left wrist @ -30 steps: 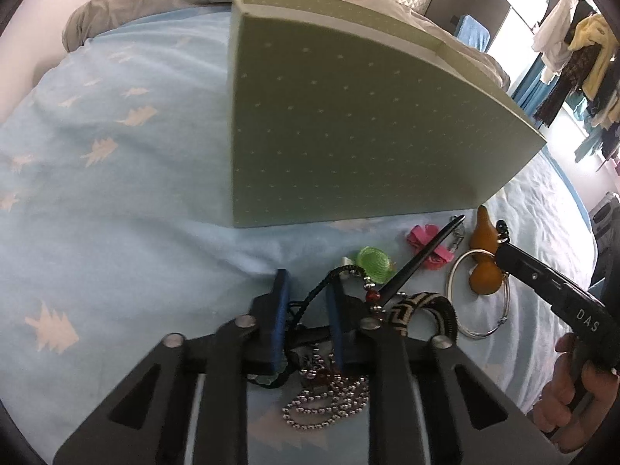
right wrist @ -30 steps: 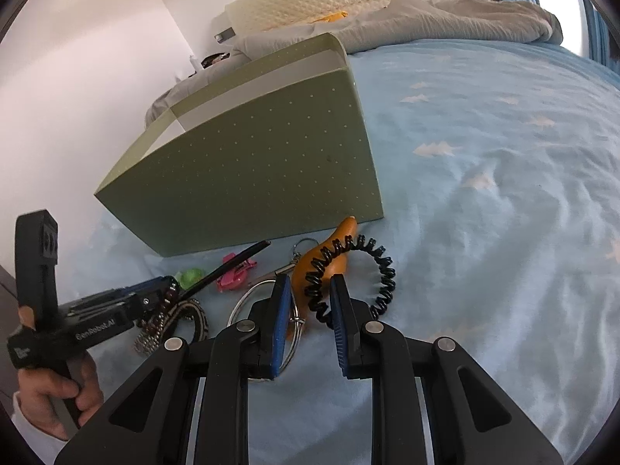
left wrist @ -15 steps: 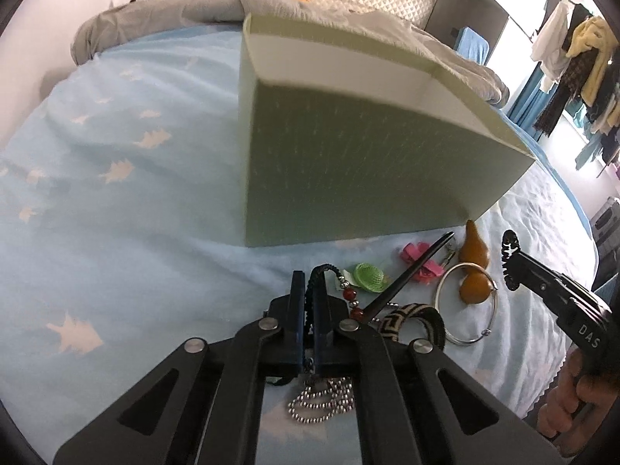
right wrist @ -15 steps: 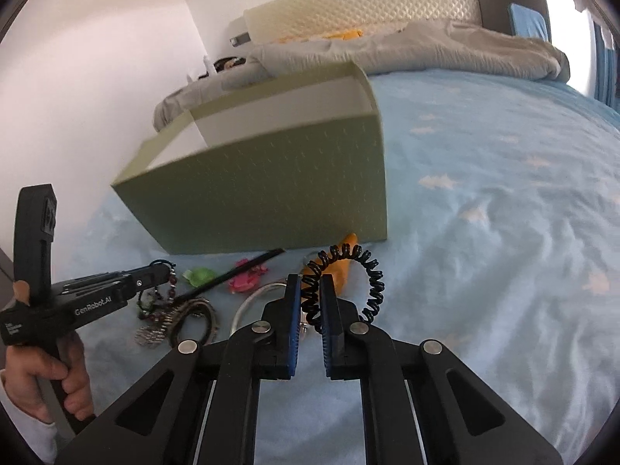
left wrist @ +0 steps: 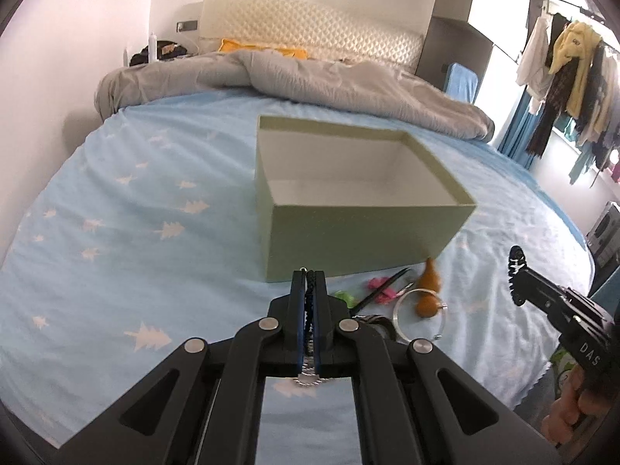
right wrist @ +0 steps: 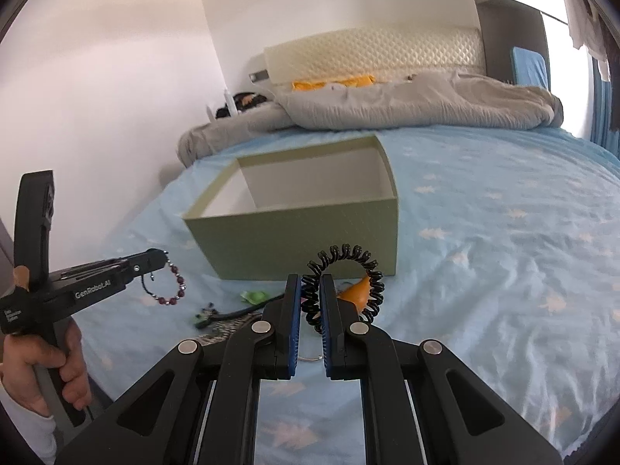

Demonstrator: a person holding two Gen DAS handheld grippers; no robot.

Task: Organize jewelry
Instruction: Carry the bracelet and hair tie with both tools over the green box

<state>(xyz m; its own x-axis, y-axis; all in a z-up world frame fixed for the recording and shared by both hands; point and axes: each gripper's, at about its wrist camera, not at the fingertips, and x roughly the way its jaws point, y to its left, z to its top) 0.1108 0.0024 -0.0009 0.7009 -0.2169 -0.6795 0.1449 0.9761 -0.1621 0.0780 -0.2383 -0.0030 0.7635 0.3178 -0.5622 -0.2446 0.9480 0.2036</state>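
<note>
We lift two pieces: left tool (left wrist: 309, 285) clamped on beaded bracelet (right wrist: 170, 285), right tool (right wrist: 310, 296) pinching black coil bracelet (right wrist: 345, 271). Green box (left wrist: 364, 232) empty; most jewelry left on bed (left wrist: 135, 240).

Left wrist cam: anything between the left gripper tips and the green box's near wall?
Only bare blue tree-print bedsheet separates the left gripper, shut on a black beaded cord, from the open pale-green cardboard box. The left wrist view shows it.

From the left wrist, our own jaws hide most of the beaded bracelet (left wrist: 309, 302); only cord shows. The patterned bangle (left wrist: 381, 322) at four o'clock is half covered. The box (right wrist: 310, 228) floor is mostly behind its near wall. The right hand (left wrist: 573, 399) is cut off.
</note>
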